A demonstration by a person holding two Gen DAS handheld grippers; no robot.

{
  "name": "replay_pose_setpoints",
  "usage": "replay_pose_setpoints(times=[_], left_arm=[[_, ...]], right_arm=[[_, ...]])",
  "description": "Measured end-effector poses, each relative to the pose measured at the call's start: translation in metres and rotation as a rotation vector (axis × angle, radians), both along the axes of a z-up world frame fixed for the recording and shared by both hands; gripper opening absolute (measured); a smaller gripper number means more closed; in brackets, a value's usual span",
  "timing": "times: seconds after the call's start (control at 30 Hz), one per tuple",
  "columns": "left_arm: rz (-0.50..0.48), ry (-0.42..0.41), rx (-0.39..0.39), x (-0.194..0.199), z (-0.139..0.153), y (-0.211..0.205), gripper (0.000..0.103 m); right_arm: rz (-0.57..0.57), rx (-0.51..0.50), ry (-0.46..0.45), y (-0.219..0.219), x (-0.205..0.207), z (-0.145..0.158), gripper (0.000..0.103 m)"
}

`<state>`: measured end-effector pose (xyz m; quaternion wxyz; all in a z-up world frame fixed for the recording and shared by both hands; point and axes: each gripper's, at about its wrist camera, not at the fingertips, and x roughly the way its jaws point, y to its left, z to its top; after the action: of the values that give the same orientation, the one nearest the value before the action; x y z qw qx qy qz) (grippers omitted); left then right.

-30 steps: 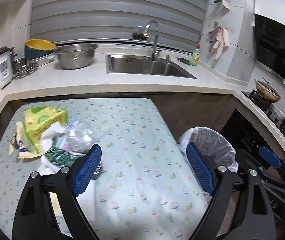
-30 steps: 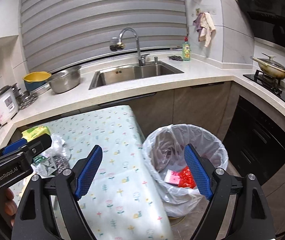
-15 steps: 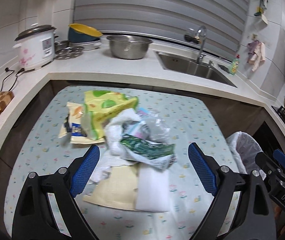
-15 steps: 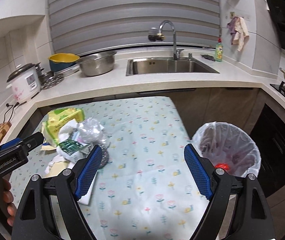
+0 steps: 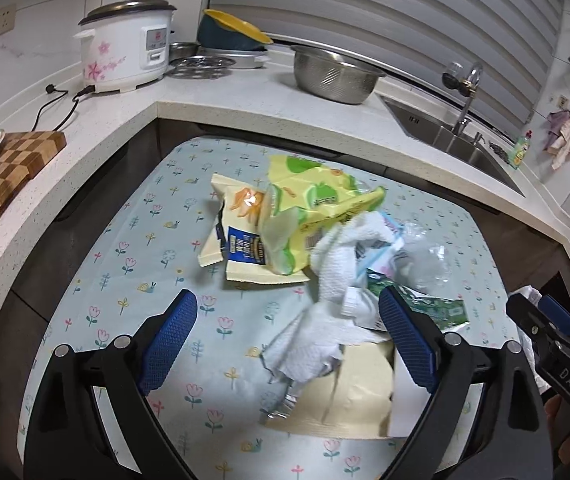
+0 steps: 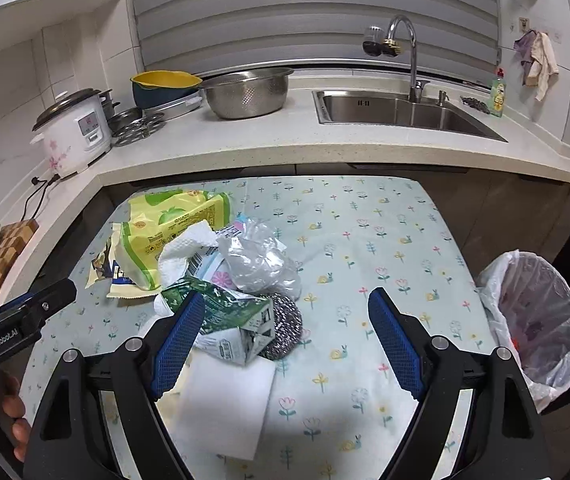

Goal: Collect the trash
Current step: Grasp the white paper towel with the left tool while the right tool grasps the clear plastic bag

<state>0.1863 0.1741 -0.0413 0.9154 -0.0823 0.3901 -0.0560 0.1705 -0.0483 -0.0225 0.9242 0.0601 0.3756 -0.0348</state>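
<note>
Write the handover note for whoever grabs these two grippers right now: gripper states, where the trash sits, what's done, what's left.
Left gripper: open, empty, over the near edge of the pile.
Right gripper: open, empty, at the pile's right side.
Trash pile sits on the left half of the floral table: yellow-green wrapper, paper towel, green carton, steel scrubber, clear plastic bag.
Lined bin stands on the floor off the table's right edge, with something red inside.
Done: little, judging by the bin.
Left: grasp each piece and drop it in the bin.

Both wrist views look down from close above, sharing the trash pile [image 5: 325,264] on the table [image 6: 385,240].
</note>
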Motion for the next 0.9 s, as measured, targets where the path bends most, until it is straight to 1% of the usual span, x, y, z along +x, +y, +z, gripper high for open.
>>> replay_pose_setpoints(times=[0.23, 0.47, 0.53, 0.57, 0.6, 0.63, 0.67, 0.73, 0.77, 0.8, 0.87, 0.9], left_arm=[[-0.010, 0.047, -0.019, 0.032, -0.020, 0.000, 0.088], [-0.060, 0.091, -0.047, 0.065, -0.040, -0.026, 0.088], [-0.072, 0.103, -0.046, 0.073, -0.046, -0.033, 0.088], [-0.078, 0.107, -0.047, 0.077, -0.049, -0.036, 0.088], [-0.079, 0.111, -0.045, 0.081, -0.051, -0.040, 0.088], [-0.082, 0.115, -0.044, 0.084, -0.054, -0.043, 0.088], [-0.086, 0.118, -0.046, 0.087, -0.056, -0.046, 0.088], [-0.089, 0.126, -0.053, 0.093, -0.060, -0.051, 0.088], [-0.091, 0.129, -0.055, 0.095, -0.061, -0.053, 0.088], [-0.091, 0.131, -0.056, 0.099, -0.063, -0.056, 0.087], [-0.097, 0.136, -0.055, 0.104, -0.066, -0.060, 0.082], [-0.101, 0.140, -0.052, 0.106, -0.068, -0.062, 0.076]], right_arm=[[0.018, 0.015, 0.042, 0.009, 0.051, -0.025, 0.080], [0.030, 0.040, 0.099, 0.009, 0.088, -0.053, 0.080], [0.030, 0.033, 0.115, 0.008, 0.095, -0.061, 0.079], [0.033, 0.034, 0.121, 0.006, 0.097, -0.064, 0.074], [0.036, 0.035, 0.128, 0.005, 0.098, -0.067, 0.065], [0.042, 0.041, 0.134, 0.003, 0.099, -0.069, 0.059], [0.038, 0.042, 0.138, 0.000, 0.099, -0.071, 0.051], [0.028, 0.042, 0.126, -0.006, 0.096, -0.071, 0.044], [0.023, 0.045, 0.123, -0.009, 0.094, -0.070, 0.039], [0.018, 0.049, 0.119, -0.013, 0.092, -0.069, 0.037], [0.006, 0.063, 0.109, -0.020, 0.088, -0.067, 0.035], [0.001, 0.068, 0.106, -0.024, 0.087, -0.066, 0.035]])
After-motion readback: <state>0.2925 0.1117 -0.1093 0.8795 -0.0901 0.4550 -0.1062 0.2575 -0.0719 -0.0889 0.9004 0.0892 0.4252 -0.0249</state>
